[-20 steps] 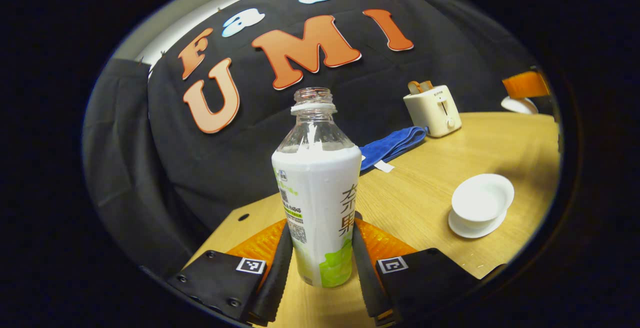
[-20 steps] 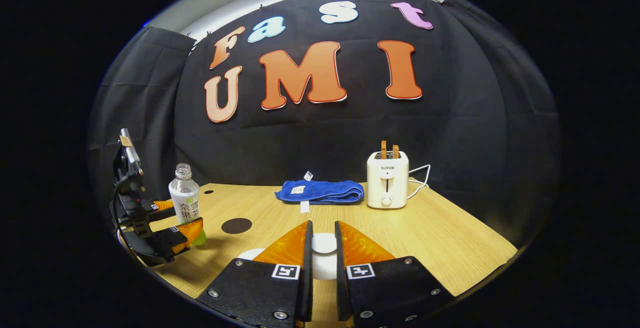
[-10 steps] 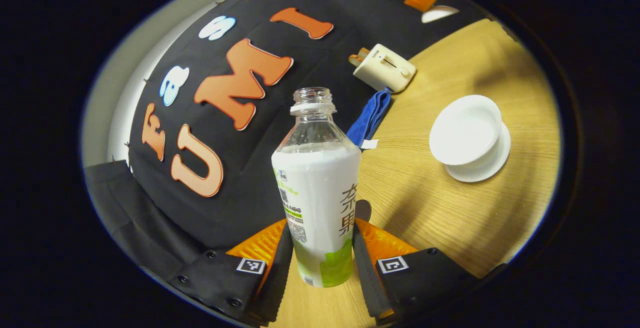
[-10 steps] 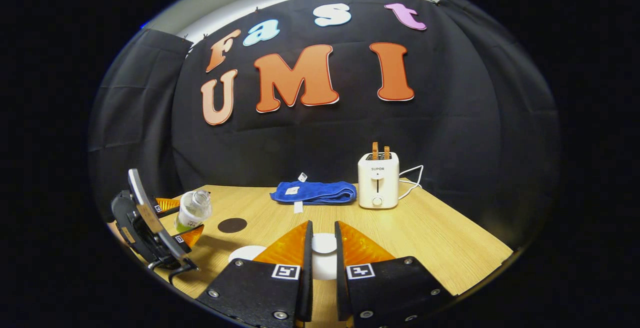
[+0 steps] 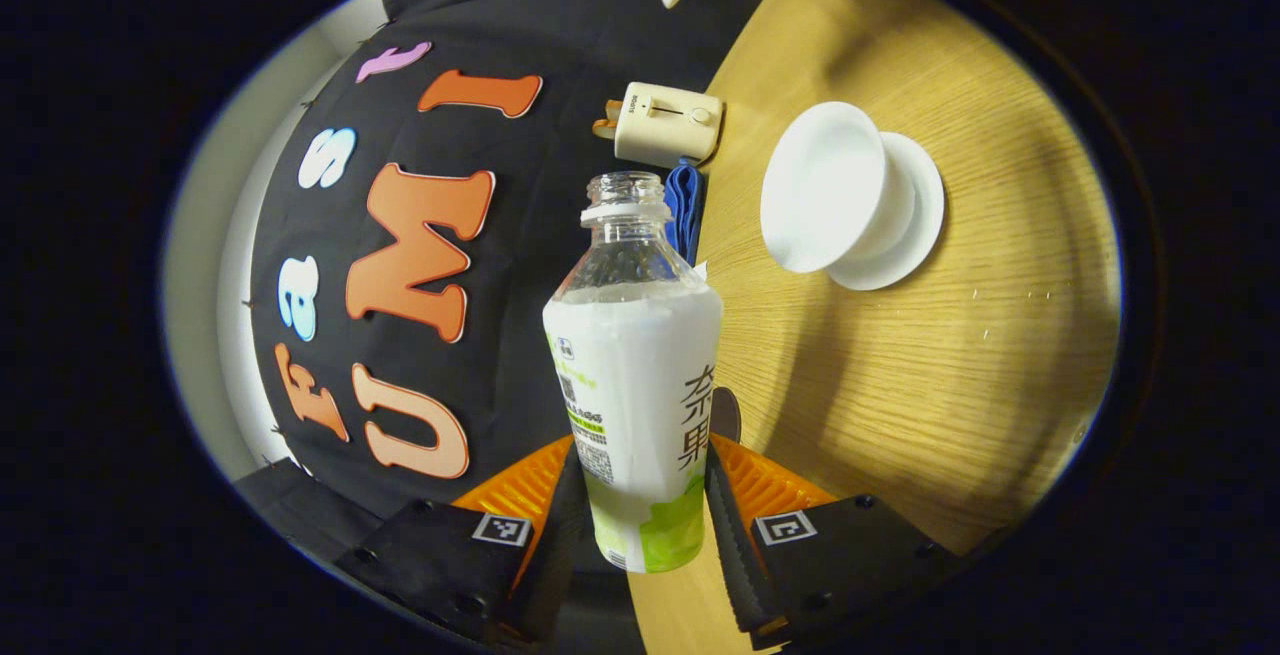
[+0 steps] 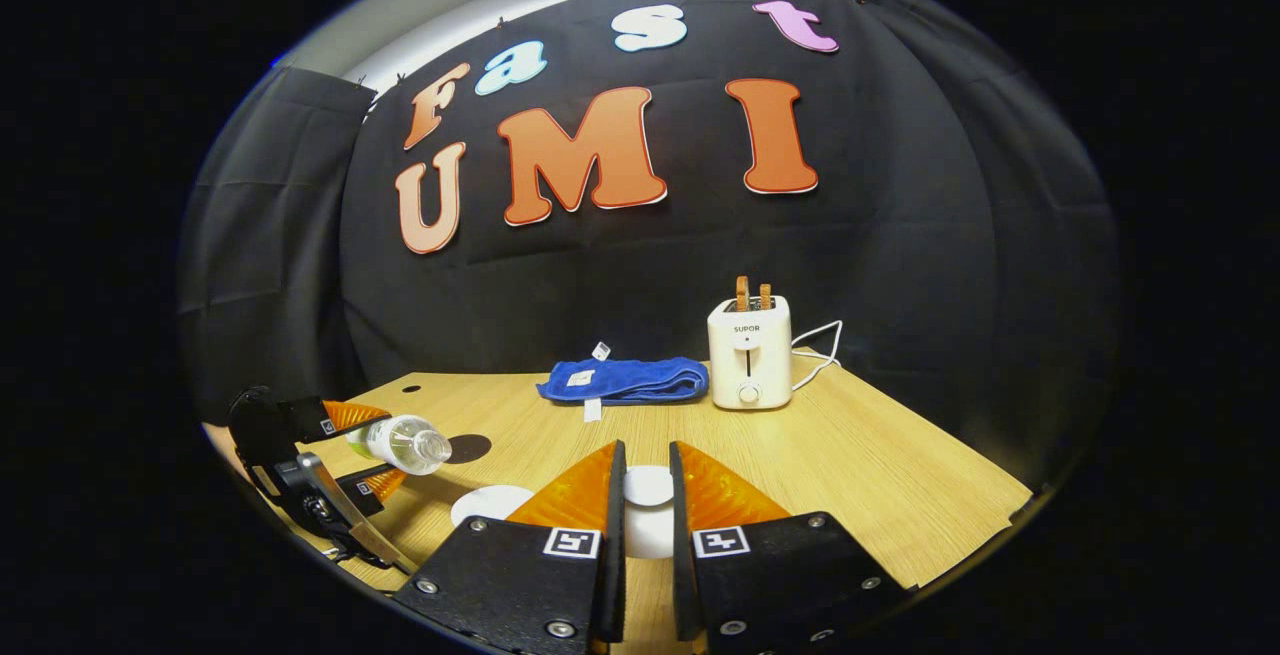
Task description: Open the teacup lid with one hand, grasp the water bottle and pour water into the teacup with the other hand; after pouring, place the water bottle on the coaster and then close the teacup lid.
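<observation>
- The left gripper (image 5: 645,515), jaws pinching the clear white-labelled water bottle (image 5: 635,375), has tipped it nearly level, mouth toward the open white porcelain teacup (image 5: 825,185) near the wooden bench's front-left edge; pouring looks imminent.
- The right gripper (image 6: 642,510) still pinches the white round lid (image 6: 648,487) clear.

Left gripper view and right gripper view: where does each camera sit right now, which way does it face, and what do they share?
Left gripper view: rides the left gripper, rolled sideways, facing along the clamped water bottle toward the open teacup; its own fingers show.
Right gripper view: rides the right gripper, level, facing the toaster and blue towel; its fingers hold the teacup lid.
Shared: bottle, toaster, towel, table.
</observation>
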